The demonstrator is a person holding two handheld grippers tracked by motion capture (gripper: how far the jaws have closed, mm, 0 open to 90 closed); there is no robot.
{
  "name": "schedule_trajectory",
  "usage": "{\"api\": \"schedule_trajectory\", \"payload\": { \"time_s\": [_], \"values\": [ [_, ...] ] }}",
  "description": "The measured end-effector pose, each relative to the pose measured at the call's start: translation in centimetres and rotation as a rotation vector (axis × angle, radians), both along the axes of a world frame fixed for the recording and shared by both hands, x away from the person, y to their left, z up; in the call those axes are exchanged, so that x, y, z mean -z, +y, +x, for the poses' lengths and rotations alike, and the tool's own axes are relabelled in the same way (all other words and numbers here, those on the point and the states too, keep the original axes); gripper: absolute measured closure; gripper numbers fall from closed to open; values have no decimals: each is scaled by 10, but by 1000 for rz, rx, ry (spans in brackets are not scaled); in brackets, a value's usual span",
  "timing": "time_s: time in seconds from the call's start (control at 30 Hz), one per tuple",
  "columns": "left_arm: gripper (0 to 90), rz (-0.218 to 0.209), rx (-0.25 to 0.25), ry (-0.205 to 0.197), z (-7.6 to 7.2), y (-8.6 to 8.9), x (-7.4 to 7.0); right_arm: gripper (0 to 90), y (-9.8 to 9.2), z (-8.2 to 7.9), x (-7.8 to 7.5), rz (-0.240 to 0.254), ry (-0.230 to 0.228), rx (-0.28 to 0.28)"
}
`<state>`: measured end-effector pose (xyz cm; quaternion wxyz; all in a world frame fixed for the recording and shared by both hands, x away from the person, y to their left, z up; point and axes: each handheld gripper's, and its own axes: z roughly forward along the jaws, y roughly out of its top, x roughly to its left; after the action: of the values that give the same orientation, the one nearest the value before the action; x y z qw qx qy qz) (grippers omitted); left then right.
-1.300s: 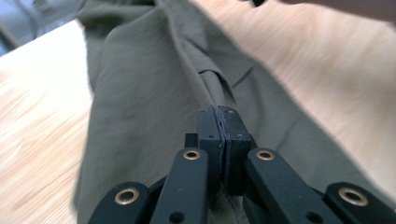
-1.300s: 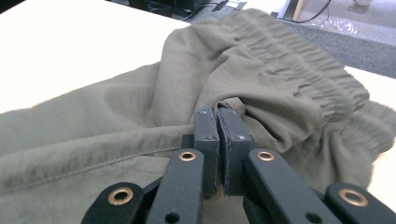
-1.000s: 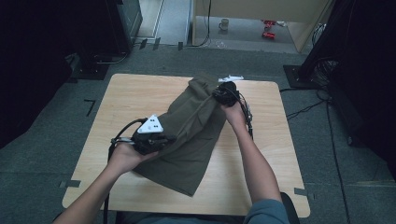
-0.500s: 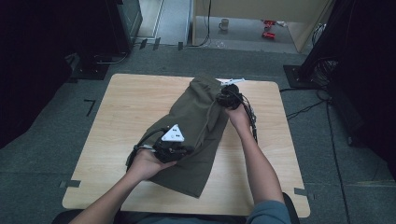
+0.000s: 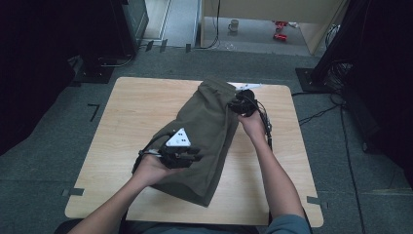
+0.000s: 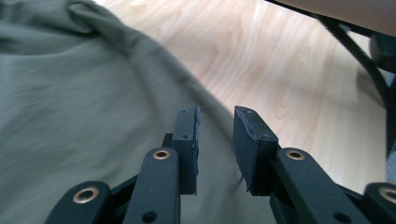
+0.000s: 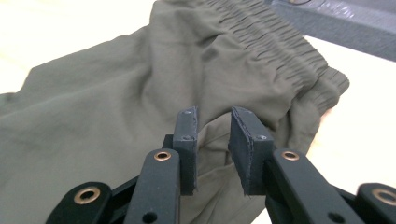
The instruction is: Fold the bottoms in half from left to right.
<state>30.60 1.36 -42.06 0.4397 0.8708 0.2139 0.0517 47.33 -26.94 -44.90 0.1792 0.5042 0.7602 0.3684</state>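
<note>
An olive-green pair of shorts [image 5: 204, 136] lies folded lengthwise on the light wooden surface [image 5: 131, 112], somewhat right of its middle. Its long axis runs on a diagonal: the gathered elastic waistband [image 7: 275, 42] points toward the far edge and a little right, while the hem end sits toward the person's side, angled left. The cloth is rumpled, with a soft ridge running along its length.

The left gripper [image 5: 187, 157] rests over the near part of the shorts, the grey three-cornered plate on top of it catching the light, and the person's left hand [image 5: 151, 168] is wrapped around its handle. In the left gripper view its jaws stand a narrow gap apart, hanging just over the fabric near the garment's edge, with bare wood beyond; nothing sits between them.

The right gripper [image 5: 238, 105] is at the waistband's right corner, held by the right hand [image 5: 253, 124], with its cable trailing back along the forearm. In the right gripper view its jaws are likewise parted only narrowly, poised right at a fold of fabric just below the waistband; whether they actually touch it, I cannot tell.
</note>
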Motion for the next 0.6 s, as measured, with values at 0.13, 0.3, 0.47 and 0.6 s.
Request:
{"api": "schedule_trajectory", "payload": {
  "time_s": [0.13, 0.3, 0.47, 0.6],
  "values": [
    [716, 15, -43, -13, 15, 14, 4, 755, 0, -9, -2, -4, -20, -15],
    [720, 22, -87, -2, 37, 30, 15, 764, 3, -17, -5, 11, -17, -30],
    [753, 17, -122, -3, 56, 44, 24, 854, 10, -24, -7, 12, 16, -53],
    [760, 27, -143, 3, 71, 54, 31, 873, 16, -34, -9, 31, -32, -56]
  ]
}}
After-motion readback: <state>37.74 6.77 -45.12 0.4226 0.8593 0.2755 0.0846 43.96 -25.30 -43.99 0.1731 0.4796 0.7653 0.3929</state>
